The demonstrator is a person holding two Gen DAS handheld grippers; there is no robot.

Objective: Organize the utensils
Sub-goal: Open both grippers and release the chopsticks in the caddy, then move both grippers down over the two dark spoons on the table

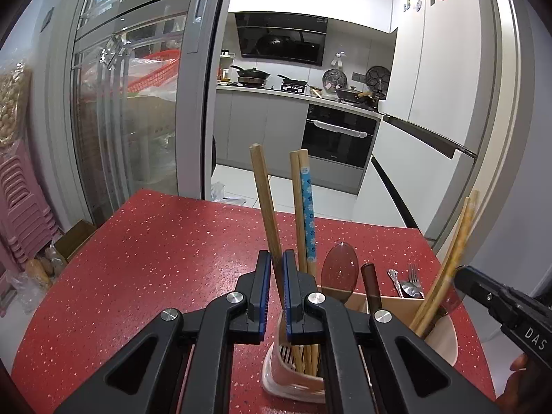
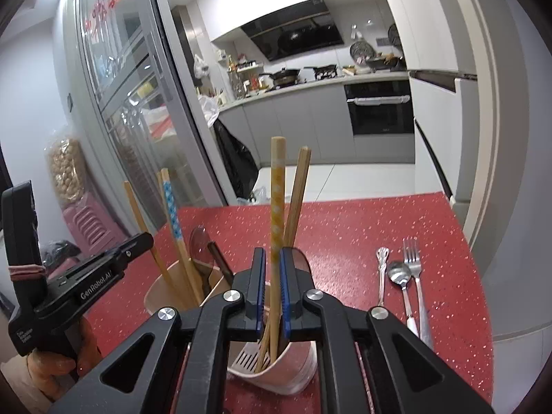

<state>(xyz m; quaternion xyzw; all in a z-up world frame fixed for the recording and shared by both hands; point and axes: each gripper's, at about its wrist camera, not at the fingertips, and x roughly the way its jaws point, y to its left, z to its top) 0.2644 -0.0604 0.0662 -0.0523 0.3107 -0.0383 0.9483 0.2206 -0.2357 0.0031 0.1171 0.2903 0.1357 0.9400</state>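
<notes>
In the left wrist view my left gripper (image 1: 276,258) is shut on a plain wooden chopstick (image 1: 264,193) that stands in a pink-white utensil holder (image 1: 293,384), beside a blue-patterned chopstick (image 1: 308,207). In the right wrist view my right gripper (image 2: 272,255) has a yellow-patterned chopstick (image 2: 277,193) between its pads, with a slim gap on the left side. Its lower end rests in the holder's pink-white cup (image 2: 293,372) next to a plain chopstick (image 2: 298,189). A dark translucent spoon (image 1: 339,269) and a brown handle (image 1: 371,283) stand in the middle compartment.
A metal spoon (image 2: 398,272), a fork (image 2: 412,258) and a third silver utensil (image 2: 381,265) lie on the red speckled table (image 2: 345,220) to the right of the holder. A glass sliding door (image 1: 138,103) and pink stacked stools (image 1: 20,207) are at the left.
</notes>
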